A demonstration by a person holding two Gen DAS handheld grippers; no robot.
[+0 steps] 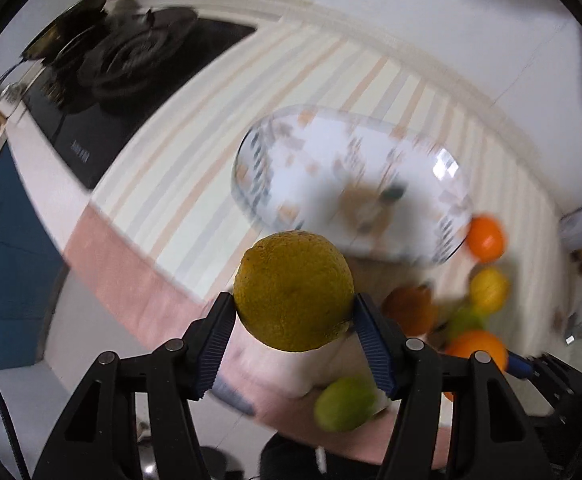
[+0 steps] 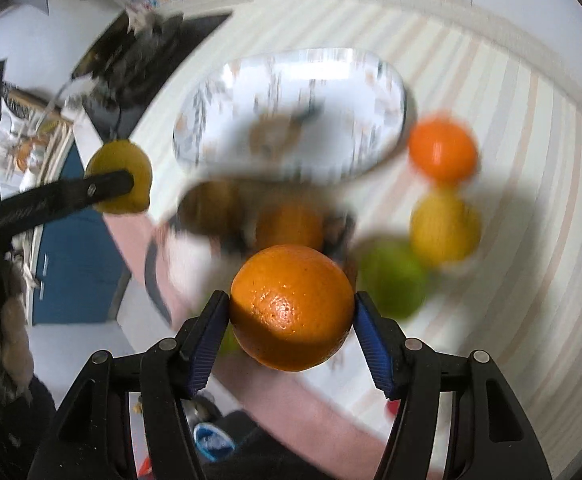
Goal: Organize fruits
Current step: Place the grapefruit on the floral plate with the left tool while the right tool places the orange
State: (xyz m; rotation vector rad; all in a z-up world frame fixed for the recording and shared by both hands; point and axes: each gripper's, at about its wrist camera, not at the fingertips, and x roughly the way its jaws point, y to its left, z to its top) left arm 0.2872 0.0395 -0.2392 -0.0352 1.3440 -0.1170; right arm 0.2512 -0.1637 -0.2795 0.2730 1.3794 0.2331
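Left gripper (image 1: 293, 314): fingers clamped on a dull yellow lemon (image 1: 293, 290), held in the air above the table (image 1: 195, 184).
Right gripper (image 2: 292, 312): fingers clamped on an orange (image 2: 292, 307), likewise lifted.
Glass tray (image 2: 291, 108): oval, patterned, on the striped cloth, at 12 o'clock from the held orange.
Loose fruit on the cloth: orange fruit (image 2: 443, 148) at 2 o'clock, yellow fruit (image 2: 445, 227) just beside it, green fruit (image 2: 395, 276) at 3 o'clock.
Stove (image 1: 131, 64): at 10 o'clock.
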